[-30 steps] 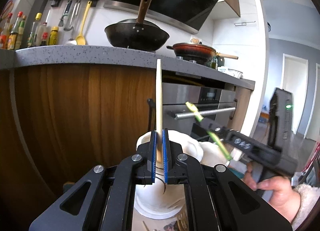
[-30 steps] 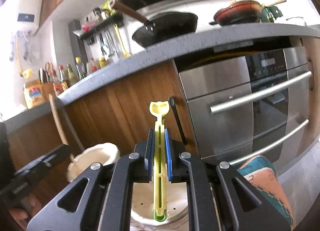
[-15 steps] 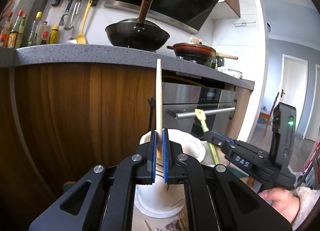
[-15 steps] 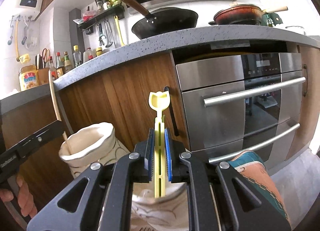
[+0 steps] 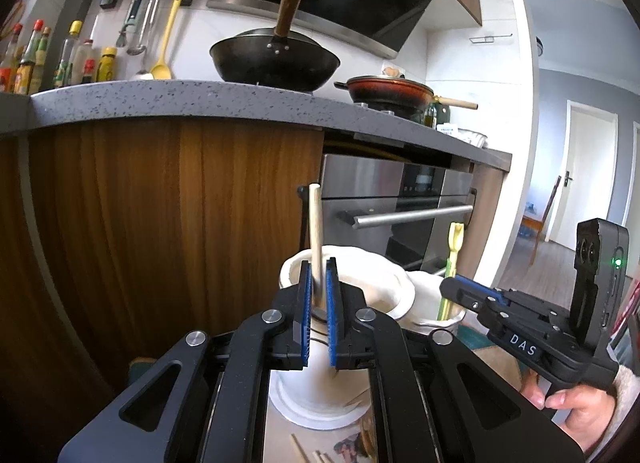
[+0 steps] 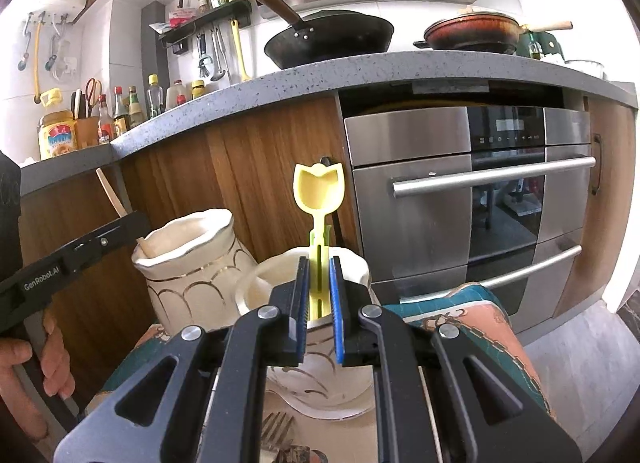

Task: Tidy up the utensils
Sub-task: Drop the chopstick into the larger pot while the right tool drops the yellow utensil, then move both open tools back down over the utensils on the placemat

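My left gripper (image 5: 319, 295) has its jaws slightly apart around a wooden stick (image 5: 315, 231) that stands in the left white ceramic vase (image 5: 352, 287); the stick looks loose between the pads. My right gripper (image 6: 319, 295) is likewise slightly open around a yellow-green tulip-headed plastic utensil (image 6: 319, 199) standing in the right white vase (image 6: 320, 375). The left vase with gold lines (image 6: 192, 267) holds the stick (image 6: 112, 191). The yellow utensil also shows in the left wrist view (image 5: 454, 251).
A wooden kitchen cabinet (image 5: 160, 223) and steel oven (image 6: 480, 191) stand close behind the vases. A patterned cloth (image 6: 480, 319) covers the table. A fork (image 6: 276, 427) and loose sticks (image 5: 304, 451) lie at the front. Pans sit on the counter above.
Both utensils have dropped down into their vases. Both grippers' jaws have opened slightly and let them go. The right gripper has come lower and closer to its vase.
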A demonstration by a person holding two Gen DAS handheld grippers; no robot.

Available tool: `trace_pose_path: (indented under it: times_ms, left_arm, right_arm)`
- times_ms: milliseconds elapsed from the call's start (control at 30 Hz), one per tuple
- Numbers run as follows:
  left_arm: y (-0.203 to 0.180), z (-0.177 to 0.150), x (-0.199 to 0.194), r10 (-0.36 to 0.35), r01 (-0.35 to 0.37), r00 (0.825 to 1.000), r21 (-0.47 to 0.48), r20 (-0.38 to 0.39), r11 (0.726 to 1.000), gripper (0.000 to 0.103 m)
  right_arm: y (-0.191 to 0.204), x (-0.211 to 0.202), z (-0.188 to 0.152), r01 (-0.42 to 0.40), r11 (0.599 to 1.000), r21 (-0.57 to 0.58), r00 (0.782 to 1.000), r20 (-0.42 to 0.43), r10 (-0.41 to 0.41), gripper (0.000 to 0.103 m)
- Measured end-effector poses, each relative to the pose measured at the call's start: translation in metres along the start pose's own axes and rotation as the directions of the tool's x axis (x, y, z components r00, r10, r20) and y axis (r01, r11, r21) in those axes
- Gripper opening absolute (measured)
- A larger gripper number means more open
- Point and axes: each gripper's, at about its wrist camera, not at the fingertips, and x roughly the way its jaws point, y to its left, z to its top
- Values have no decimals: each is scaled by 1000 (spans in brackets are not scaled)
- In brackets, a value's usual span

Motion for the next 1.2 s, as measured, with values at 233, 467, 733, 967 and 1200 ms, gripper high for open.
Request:
trace_pose_path:
  times_ms: [233,467,733,967,1200]
  left_arm:
    - [4,4,-10,17,-17,999,-3,27,1000,20]
    - [8,5,-18,54,-53,998,-13,36,998,37]
    - [10,0,-35,76,-74,996,-41,55,996,66]
    - [9,-13,-58,97,-94,993,-62,62,994,80]
    - [12,-41,-77,131,-130,991,-82,9,988,89]
  right_arm:
    - [9,-8,-2,39,998,-56,999,36,-37,12]
    - [8,-18,-6,57,996,-67,997,52,-53,49]
    - [0,-45,-10,73,997,-25,995,74,-71,80]
    - [1,-75,-16,68,998,5,990,121,-68,98]
    - [5,-102,-28,89,996,15,985,146,-90,98]
